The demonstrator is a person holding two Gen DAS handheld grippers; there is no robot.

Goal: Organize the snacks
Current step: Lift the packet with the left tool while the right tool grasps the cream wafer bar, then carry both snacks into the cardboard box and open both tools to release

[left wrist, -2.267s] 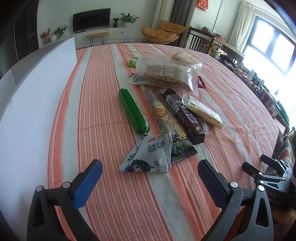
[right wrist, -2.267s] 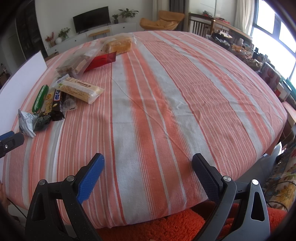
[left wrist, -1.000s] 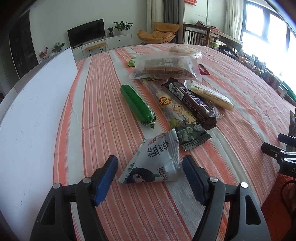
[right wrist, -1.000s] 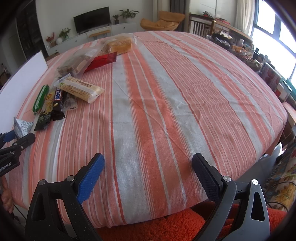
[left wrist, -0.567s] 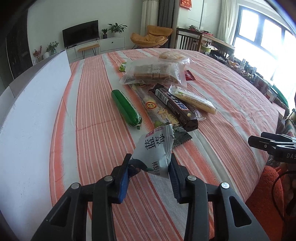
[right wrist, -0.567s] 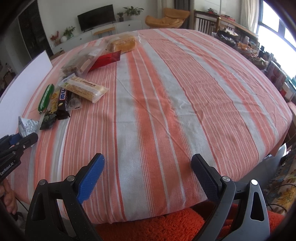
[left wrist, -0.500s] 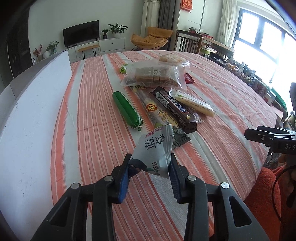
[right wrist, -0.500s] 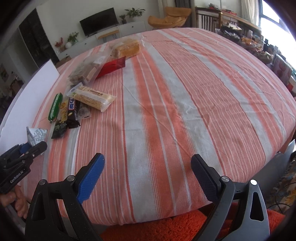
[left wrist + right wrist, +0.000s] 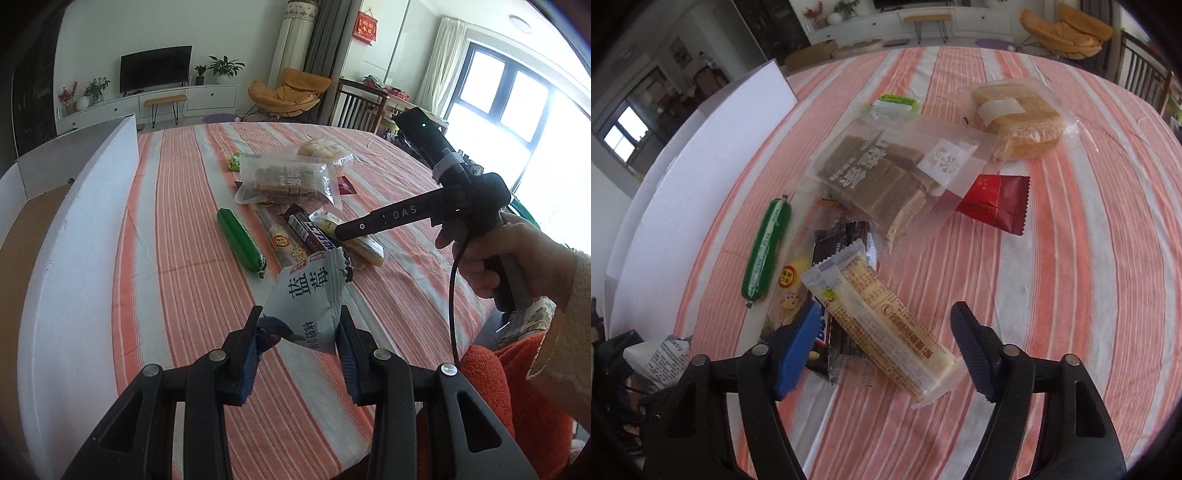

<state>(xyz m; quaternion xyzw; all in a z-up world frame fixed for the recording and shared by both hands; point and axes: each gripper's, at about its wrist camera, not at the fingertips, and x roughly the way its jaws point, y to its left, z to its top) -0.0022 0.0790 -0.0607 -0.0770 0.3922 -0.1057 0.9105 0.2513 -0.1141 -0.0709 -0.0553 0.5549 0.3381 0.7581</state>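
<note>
The left gripper (image 9: 299, 332) pinches the white pouch (image 9: 306, 295) printed 蓝莓, lifted above the striped tablecloth (image 9: 177, 258). The right gripper (image 9: 886, 343), jaws closing, straddles the pale bar (image 9: 886, 321) without touching it. Only the right wrist view shows the bar's number 400 006 1296 and the red packet (image 9: 997, 201) beyond it; only the left shows "DAS" on the right gripper

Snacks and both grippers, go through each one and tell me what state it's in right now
Left gripper: shut on the white blueberry pouch, lifted off the table.
Right gripper: jaws closing, pads not yet pressing the cream wafer bar between them.
Green sausage: lying flat.
Chocolate bar: lying flat, partly under the wafer bar.
Clear bag of brown cakes: sealed, lying flat.
Red packet: partly under that bag.
</note>
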